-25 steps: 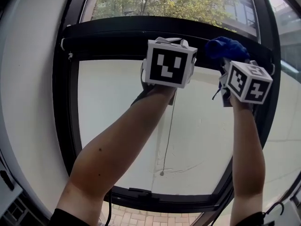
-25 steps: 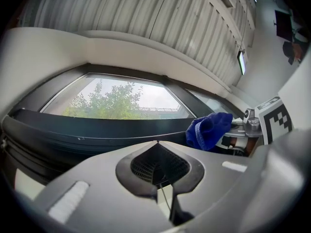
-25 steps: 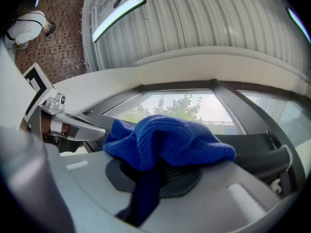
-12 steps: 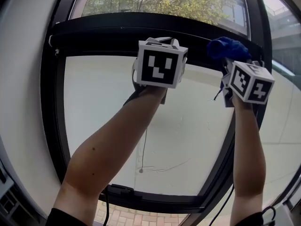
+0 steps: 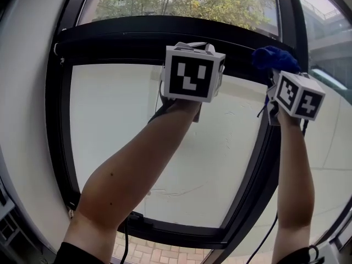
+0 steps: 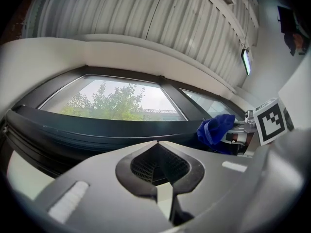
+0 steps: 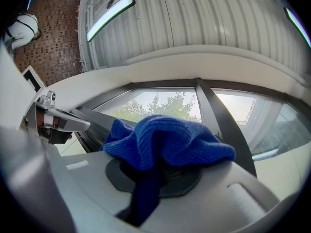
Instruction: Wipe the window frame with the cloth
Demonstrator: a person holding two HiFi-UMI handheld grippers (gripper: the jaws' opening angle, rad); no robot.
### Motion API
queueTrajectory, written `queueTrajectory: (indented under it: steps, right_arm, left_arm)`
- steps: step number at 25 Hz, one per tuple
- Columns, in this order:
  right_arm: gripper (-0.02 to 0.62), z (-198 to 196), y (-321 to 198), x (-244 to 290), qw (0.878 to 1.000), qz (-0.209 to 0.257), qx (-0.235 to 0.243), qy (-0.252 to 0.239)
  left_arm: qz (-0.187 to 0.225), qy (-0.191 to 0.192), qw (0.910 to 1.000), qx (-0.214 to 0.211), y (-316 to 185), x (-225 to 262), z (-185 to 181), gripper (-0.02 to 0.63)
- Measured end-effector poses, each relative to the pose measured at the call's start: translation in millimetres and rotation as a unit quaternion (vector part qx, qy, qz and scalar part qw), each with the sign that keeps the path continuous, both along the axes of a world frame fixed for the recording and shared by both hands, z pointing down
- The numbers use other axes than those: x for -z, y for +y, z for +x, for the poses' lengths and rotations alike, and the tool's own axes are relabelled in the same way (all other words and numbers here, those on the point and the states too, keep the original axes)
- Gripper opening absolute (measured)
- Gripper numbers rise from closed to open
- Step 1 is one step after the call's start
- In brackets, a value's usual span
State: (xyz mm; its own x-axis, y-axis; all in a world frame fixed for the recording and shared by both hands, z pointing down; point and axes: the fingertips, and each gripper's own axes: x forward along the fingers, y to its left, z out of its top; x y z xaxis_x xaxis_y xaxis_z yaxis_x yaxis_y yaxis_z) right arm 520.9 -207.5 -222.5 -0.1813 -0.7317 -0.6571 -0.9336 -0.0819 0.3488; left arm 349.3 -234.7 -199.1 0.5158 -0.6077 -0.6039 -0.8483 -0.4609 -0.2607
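1. My right tongs (image 5: 273,75) are clamped on the blue cloth (image 5: 272,58). In the right gripper view the cloth bunches over the tips and a fold hangs down between the two halves.
2. The cloth sits at the upper right of the head view, against the black window frame (image 5: 126,37) where the top bar meets the right upright. I can't tell from here whether it is touching or only just beside it.
3. My left tongs (image 6: 156,143) are closed together on nothing. They are raised at the top bar near the picture's centre, apart from the cloth.
4. My read is that I'm in the wiping step, working the top right corner. The next move calls for pressing the cloth flat on the bar and dragging it along, or down the upright. The grip needs to be firm so the cloth doesn't slip out.
5. There's no writing I can read. I see only black-and-white square patterns on the marker cubes (image 5: 192,76), and no brand or label on the cloth or the frame.
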Motion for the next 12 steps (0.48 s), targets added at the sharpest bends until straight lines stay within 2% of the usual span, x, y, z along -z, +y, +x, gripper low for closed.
queueTrajectory:
  steps: [12]
  right_arm:
    - [0.052, 63.6, 10.8, -8.4, 0.999, -0.022, -0.030, -0.021]
  left_arm:
    - [-0.008, -0.019, 0.9996, -0.017, 13.5, -6.0, 62.4, -0.008]
